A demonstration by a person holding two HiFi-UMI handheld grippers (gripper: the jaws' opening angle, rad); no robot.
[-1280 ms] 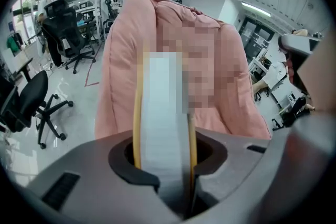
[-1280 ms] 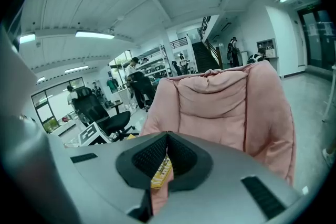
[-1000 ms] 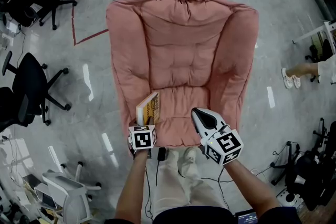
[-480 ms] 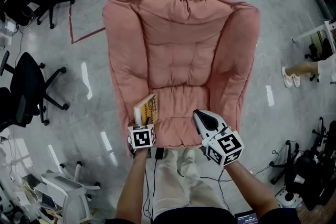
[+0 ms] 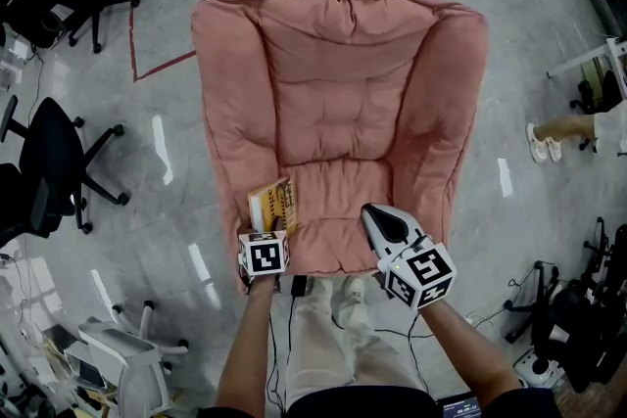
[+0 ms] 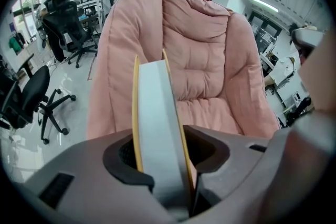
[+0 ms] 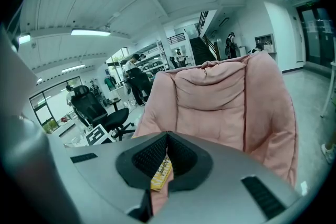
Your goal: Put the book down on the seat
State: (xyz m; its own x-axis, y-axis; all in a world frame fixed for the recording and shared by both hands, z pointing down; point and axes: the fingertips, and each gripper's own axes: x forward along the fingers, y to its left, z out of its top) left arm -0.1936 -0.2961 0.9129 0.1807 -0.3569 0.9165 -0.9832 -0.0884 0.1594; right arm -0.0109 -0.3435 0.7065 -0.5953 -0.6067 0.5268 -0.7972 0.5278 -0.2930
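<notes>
A yellow-covered book [image 5: 274, 204] stands on edge at the front left of the pink armchair's seat [image 5: 343, 201], leaning a little over the cushion. My left gripper [image 5: 270, 228] is just behind it. In the left gripper view the book [image 6: 157, 128] sits between the jaws, which are opening, with dark gaps on both sides of it. My right gripper [image 5: 380, 218] hovers over the seat's front right, shut with nothing in it. In the right gripper view the book [image 7: 161, 173] shows through the right gripper [image 7: 167, 136].
The big pink armchair [image 5: 343, 64] fills the middle of the floor. Black office chairs [image 5: 54, 162] stand to the left and a white chair base [image 5: 127, 343] is at the lower left. A person's legs [image 5: 563, 127] show at the right. Cables lie by my feet [image 5: 348, 294].
The book has tipped slightly toward the seat and shows more of its cover. Both grippers have hardly moved.
</notes>
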